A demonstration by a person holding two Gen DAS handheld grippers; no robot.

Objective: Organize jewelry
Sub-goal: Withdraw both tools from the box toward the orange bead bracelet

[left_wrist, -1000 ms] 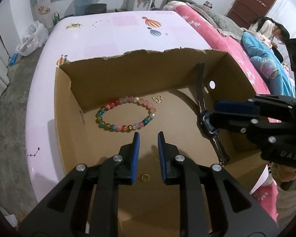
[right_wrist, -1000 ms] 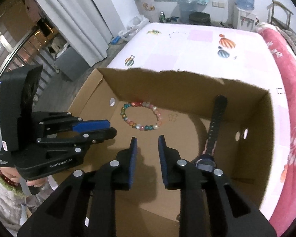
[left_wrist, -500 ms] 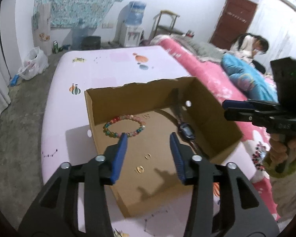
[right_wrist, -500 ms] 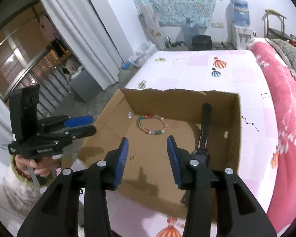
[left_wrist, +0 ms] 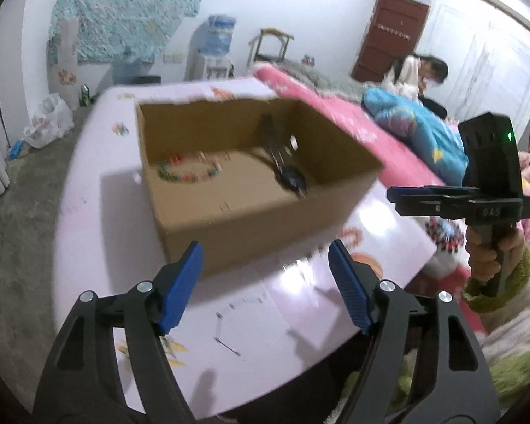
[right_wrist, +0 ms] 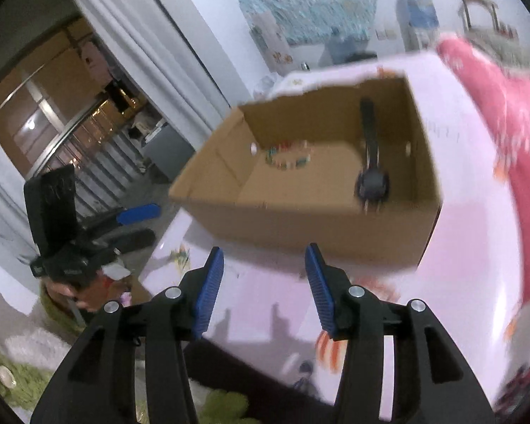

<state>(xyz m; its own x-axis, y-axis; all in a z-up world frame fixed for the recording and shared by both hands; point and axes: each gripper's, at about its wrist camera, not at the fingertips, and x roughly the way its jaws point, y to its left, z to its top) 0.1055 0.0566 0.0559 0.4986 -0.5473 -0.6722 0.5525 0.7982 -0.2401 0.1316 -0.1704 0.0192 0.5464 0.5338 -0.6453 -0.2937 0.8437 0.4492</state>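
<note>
Two grippers are seen short of the box (left_wrist: 265, 219), both with nothing between the pads: the left gripper (left_wrist: 265, 288) has its jaws wide apart and opening, the right gripper (right_wrist: 263, 288) has its jaws apart by less and also opening. Beyond and above both sets of jaws, inside the box, the bracelet (left_wrist: 189, 171) lies flat as a ring toward the left wall, and the watch (left_wrist: 282, 162) lies toward the right wall, its strap running away from the jaws and propped against the far wall. From the left jaws the bracelet is ahead and slightly left; from the right jaws the watch (right_wrist: 371, 173) is ahead and to the right, the bracelet (right_wrist: 288, 157) farther off. By this judgement the bracelet falls to the left hand, the watch to the right. Smaller pieces cannot be made out through the blur.
</note>
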